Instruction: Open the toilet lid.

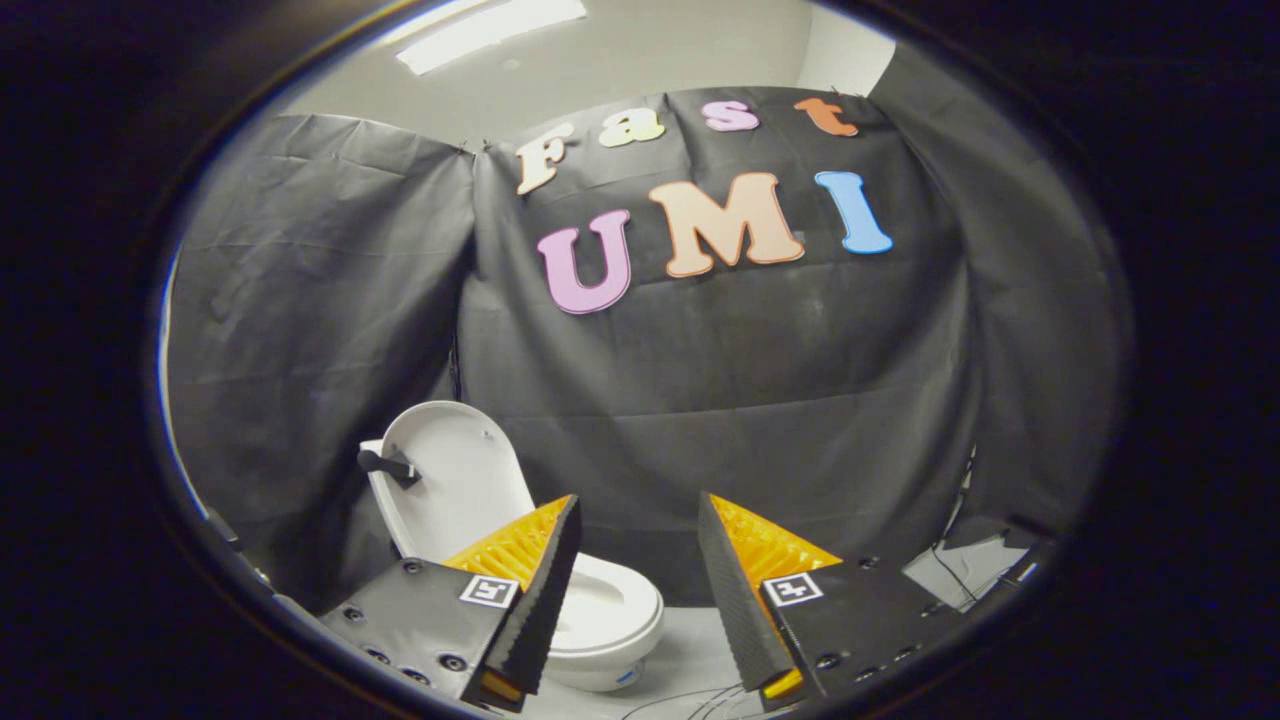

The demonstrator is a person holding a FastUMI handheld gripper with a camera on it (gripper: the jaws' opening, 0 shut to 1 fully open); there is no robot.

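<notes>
A small white toilet (612,625) stands on the floor beyond my left finger, which covers part of its bowl. Its white lid (460,485) stands raised, nearly upright, leaning back toward the black cloth wall. A dark handle (385,465) sticks out from the lid's left edge. The seat ring and bowl opening (600,600) lie uncovered. My gripper (640,510) is open, its two fingers wide apart with nothing between them. It hovers above and in front of the toilet, apart from the lid.
Black cloth walls (760,400) close the booth behind and on both sides. Thin cables (690,700) run over the pale floor between my fingers. A pale flat panel (965,565) with wires lies at the right, by the cloth.
</notes>
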